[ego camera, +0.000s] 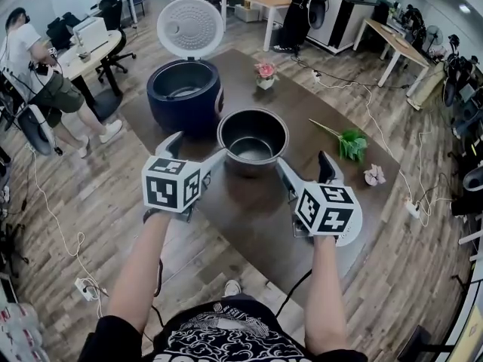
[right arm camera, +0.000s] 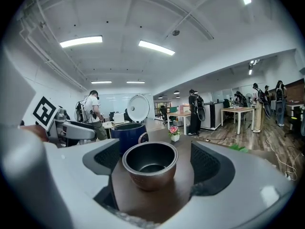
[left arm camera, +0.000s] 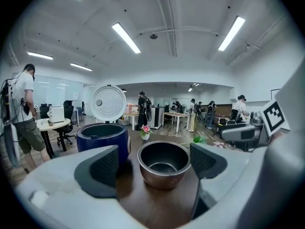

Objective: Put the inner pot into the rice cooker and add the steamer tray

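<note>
The metal inner pot [ego camera: 253, 140] stands empty on the dark table [ego camera: 249, 210], just right of the navy rice cooker [ego camera: 183, 93]. The cooker's white lid [ego camera: 190, 27] is raised and its cavity is empty. My left gripper [ego camera: 195, 151] is open near the pot's left side, and my right gripper [ego camera: 304, 168] is open near its right side. In the left gripper view the pot [left arm camera: 164, 163] sits ahead between the dark pads [left arm camera: 100, 168], apart from them, with the cooker [left arm camera: 102, 140] behind. The right gripper view centres the pot [right arm camera: 150, 165] between its pads [right arm camera: 209, 166], also untouched.
A small pot of pink flowers [ego camera: 265, 74] stands behind the inner pot. A green sprig [ego camera: 349, 143] and a pink flower [ego camera: 373, 175] lie at the table's right. A person [ego camera: 38, 74] stands by desks at the far left. Cables run over the wooden floor.
</note>
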`<state>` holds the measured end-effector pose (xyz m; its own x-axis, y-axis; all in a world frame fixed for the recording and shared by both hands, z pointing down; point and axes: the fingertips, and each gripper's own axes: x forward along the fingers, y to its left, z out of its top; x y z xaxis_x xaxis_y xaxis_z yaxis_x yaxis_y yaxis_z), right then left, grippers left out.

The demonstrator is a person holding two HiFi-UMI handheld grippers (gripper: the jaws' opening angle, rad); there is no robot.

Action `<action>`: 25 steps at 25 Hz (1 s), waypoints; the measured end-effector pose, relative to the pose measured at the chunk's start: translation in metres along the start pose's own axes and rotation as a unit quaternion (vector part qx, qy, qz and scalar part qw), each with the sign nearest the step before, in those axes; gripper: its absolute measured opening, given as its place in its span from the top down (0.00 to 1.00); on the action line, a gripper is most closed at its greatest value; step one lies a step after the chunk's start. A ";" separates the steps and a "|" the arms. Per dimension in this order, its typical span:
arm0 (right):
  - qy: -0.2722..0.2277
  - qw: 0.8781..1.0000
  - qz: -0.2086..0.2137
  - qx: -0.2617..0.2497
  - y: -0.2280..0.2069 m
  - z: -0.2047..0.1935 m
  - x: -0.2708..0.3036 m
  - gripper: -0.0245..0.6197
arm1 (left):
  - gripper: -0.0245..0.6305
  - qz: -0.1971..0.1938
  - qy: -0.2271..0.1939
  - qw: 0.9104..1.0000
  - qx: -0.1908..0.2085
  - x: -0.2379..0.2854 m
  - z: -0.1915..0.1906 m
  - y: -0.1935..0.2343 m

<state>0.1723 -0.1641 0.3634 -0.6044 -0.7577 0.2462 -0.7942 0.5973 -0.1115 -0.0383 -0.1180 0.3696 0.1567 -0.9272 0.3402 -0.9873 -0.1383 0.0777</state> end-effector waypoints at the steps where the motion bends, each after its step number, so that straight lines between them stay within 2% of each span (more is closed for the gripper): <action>1: 0.001 1.000 0.000 0.001 -0.004 0.001 0.005 0.26 | 0.24 0.000 0.000 1.000 0.001 0.006 0.002 0.000; 14: 0.000 1.000 -0.011 0.019 -0.037 0.003 0.038 0.26 | 0.24 -0.009 0.001 1.000 0.014 0.055 0.022 0.004; 20: -0.003 0.999 -0.029 0.028 -0.045 0.000 0.043 0.26 | 0.24 -0.031 0.000 0.999 0.022 0.073 0.023 0.003; 25: -0.001 0.998 -0.056 0.035 -0.038 -0.001 0.057 0.26 | 0.24 -0.062 -0.001 0.998 0.028 0.088 0.027 0.021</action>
<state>0.1684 -0.2296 0.3826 -0.5109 -0.8195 0.2596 -0.8596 0.4881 -0.1510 -0.0459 -0.2116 0.3758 0.2776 -0.9025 0.3292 -0.9602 -0.2711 0.0664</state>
